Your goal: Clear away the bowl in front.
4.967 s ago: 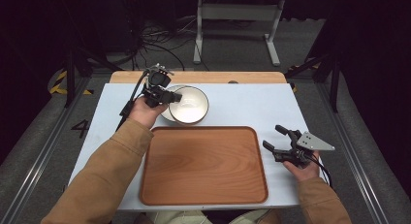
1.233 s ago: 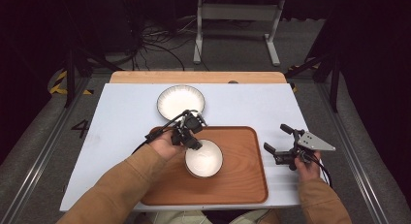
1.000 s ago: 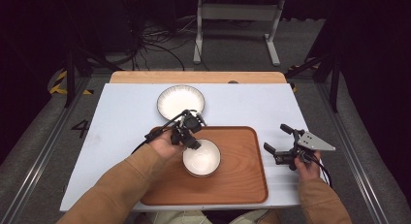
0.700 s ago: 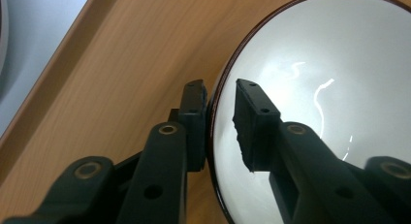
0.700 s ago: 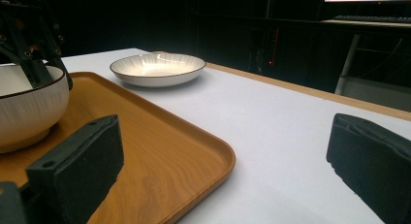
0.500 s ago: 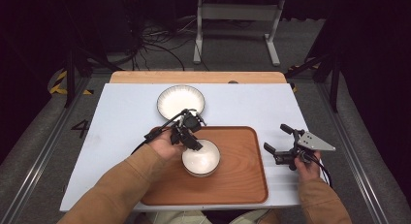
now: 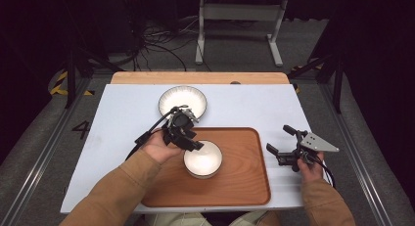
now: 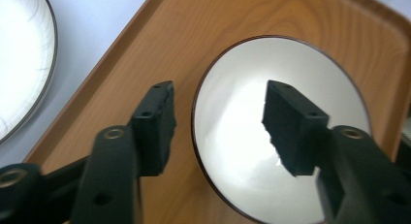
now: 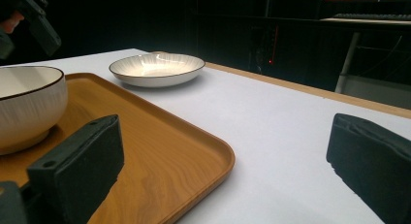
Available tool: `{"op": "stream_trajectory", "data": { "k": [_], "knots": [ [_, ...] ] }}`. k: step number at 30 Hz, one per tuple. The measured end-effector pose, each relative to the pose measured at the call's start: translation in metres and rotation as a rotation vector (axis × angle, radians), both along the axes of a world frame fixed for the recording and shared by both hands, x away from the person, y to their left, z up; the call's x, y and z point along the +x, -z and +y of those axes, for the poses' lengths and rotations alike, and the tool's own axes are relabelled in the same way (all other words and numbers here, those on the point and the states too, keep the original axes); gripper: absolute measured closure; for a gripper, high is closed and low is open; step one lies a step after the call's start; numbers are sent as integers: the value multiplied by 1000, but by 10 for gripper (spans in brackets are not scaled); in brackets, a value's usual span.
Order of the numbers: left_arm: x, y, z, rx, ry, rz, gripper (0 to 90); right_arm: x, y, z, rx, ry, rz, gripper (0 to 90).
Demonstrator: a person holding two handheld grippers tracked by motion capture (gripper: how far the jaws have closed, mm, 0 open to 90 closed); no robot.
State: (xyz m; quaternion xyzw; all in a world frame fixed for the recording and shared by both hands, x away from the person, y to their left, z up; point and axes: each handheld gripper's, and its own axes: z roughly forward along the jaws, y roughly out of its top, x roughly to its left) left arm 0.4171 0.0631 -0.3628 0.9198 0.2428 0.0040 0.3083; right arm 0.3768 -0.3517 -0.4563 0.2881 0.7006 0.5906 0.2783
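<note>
While the small white bowl (image 7: 202,159) is sitting on the wooden tray (image 7: 244,187), a little left of centre in the high view, the left hand-held gripper (image 7: 188,140) is hovering at the bowl's upper-left rim with its jaws spread apart. In the left gripper view one black jaw is hanging over the bare tray outside the dark-edged rim and the other over the bowl's pale inside (image 8: 271,136), so the rim is lying between them with clear gaps on both sides; nothing is being pinched, which suggests the bowl is resting on its own and the jaws are straddling the wall because that thin edge is the only part narrow enough to grip. The wider, shallower white bowl (image 7: 183,101) is standing on the white bench (image 7: 117,123) just above the tray's upper-left corner, near the gripper; it is probably waiting there for its own turn onto the tray. At the right edge of the high view the right hand-held gripper (image 7: 283,144) is being held low beside the tray, jaws wide apart and gripping nothing, seemingly parked out of the working hand's way; its own view is looking across the tray's corner (image 9: 213,151) toward both bowls.
</note>
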Motion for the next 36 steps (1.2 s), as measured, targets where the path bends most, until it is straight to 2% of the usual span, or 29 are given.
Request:
{"op": "stream_trajectory", "data": {
  "k": [1, 2, 3, 4, 12, 15, 16, 20, 22, 23, 24, 25, 27, 28, 30, 31, 32, 34, 36],
  "knots": [
    [-3, -2, 4, -32, -28, -3, 387, 0, 0, 0, -1, 1, 1, 6],
    [-3, -2, 4, -32, -28, -3, 377, 0, 0, 0, -1, 1, 1, 6],
    [-5, -3, 8, -57, -22, 0, 377, 0, 0, 0, -2, 1, 1, 7],
    [-6, -4, 11, -67, -29, -9, 322, 0, 0, 0, -4, 1, 2, 7],
    [-17, -9, 36, -192, -80, -57, 209, 1, 0, 0, -4, -2, 5, 6],
    [-20, -9, 42, -214, -94, -79, 158, 1, 0, 1, -2, -1, 5, 6],
    [-23, -8, 48, -236, -109, -111, 145, 1, 0, 0, -4, 0, 3, 6],
    [-26, -6, 56, -278, -124, -122, 115, 1, 0, 0, -2, 1, 4, 6],
    [-28, -3, 62, -308, -131, -142, 71, 0, 0, 0, -5, 0, 2, 6],
    [-28, -3, 62, -308, -131, -142, 61, 0, 0, 0, -5, 1, 2, 6],
    [-32, -1, 66, -329, -130, -191, 44, 0, 0, 0, -5, 1, 2, 6],
    [-32, -1, 66, -329, -130, -191, 32, 0, 0, 0, -5, 1, 2, 6],
    [-37, -1, 70, -346, -133, -248, 23, 1, 0, 0, -2, 1, 3, 6],
    [-39, -1, 73, -369, -136, -278, 20, 0, 0, 0, -2, 1, 3, 6],
    [-41, 0, 74, -378, -142, -288, 16, 0, 0, 0, -2, 1, 3, 6],
    [-43, 2, 78, -421, -138, -315, 8, 0, 0, 0, -2, 1, 3, 6],
    [-45, 3, 80, -442, -144, -328, 8, 0, 0, 0, -2, 1, 3, 6],
    [-45, 5, 82, -454, -146, -338, 7, 0, 0, 0, -3, 1, 2, 6],
    [-47, 8, 87, -484, -145, -357, 8, 0, 0, 0, -1, 1, 3, 6]
  ]
}}
